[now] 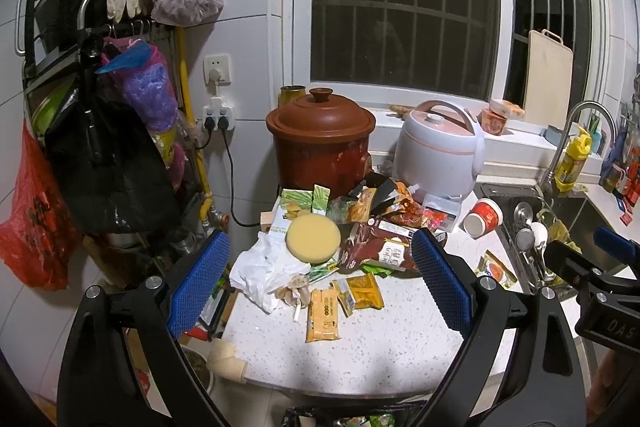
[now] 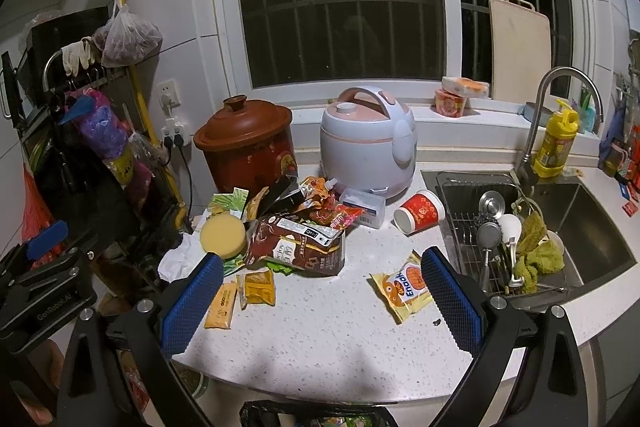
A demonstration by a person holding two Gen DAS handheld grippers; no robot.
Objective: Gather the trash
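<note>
Left wrist view: left gripper [image 1: 318, 273] jaws spread, holding nothing | right gripper [image 2: 322, 291] jaws spread, holding nothing | wrapper pile [image 2: 296, 239] at frame centre on the counter [image 2: 320, 327], noodle packet [image 2: 404, 285] lower right, paper cup [image 2: 418, 217] tipped beside the sink [image 2: 592, 227] | trash bag [image 2: 316, 415] at bottom edge (some scraps inside) | progress: judged early, most still uncollected.

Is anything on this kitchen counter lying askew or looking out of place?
Yes. A red paper cup lies tipped on its side near the sink, its mouth open toward the counter. Torn snack wrappers lie heaped before the brown clay pot.
</note>
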